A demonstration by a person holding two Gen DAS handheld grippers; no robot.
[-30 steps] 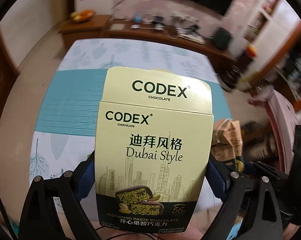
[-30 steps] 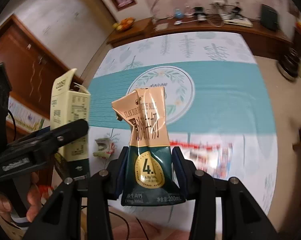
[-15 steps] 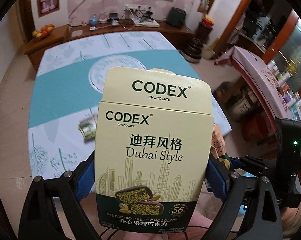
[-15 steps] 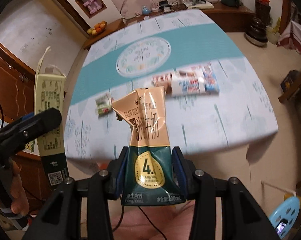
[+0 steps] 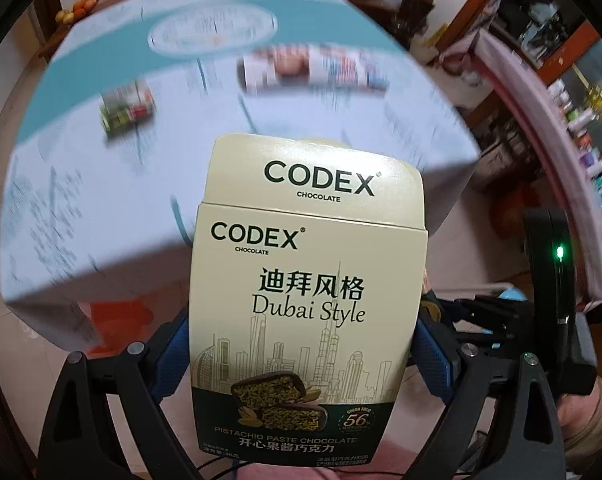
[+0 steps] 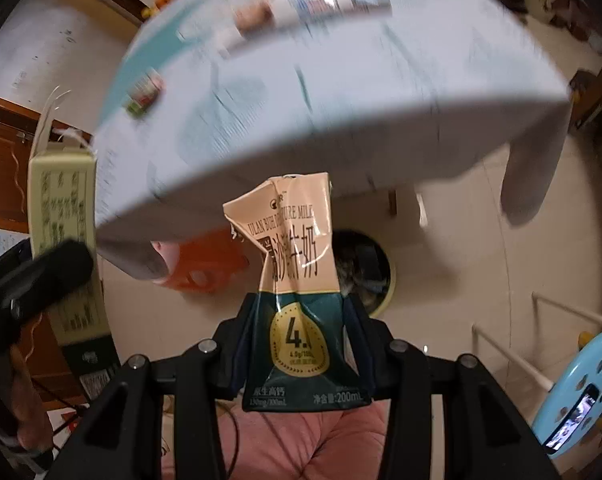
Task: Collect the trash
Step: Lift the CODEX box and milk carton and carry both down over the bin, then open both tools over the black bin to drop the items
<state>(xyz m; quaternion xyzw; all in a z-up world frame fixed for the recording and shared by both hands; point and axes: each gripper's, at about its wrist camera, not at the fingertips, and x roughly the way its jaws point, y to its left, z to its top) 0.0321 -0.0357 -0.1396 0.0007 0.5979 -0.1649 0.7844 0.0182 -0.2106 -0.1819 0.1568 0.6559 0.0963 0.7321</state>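
Note:
My left gripper (image 5: 301,344) is shut on a cream and dark green chocolate box (image 5: 309,280), held upright off the near edge of the table. That same chocolate box (image 6: 61,240) shows at the left of the right wrist view. My right gripper (image 6: 297,320) is shut on a crumpled tan and green milk carton (image 6: 297,272). Directly behind the carton, down on the floor, sits a round bin (image 6: 365,272) with a pale yellow rim. A small green wrapper (image 5: 127,110) and a long printed package (image 5: 313,72) lie on the table.
The table (image 5: 101,200) wears a white and teal cloth that hangs over its near edge. An orange stool (image 6: 205,268) stands under it. A blue round object (image 6: 577,392) and a white rack (image 6: 513,344) are on the tiled floor at the right.
Both grippers have pulled back from above the table and dropped toward the floor, still holding the box and the carton. The table edge and the floor bin have come into view.

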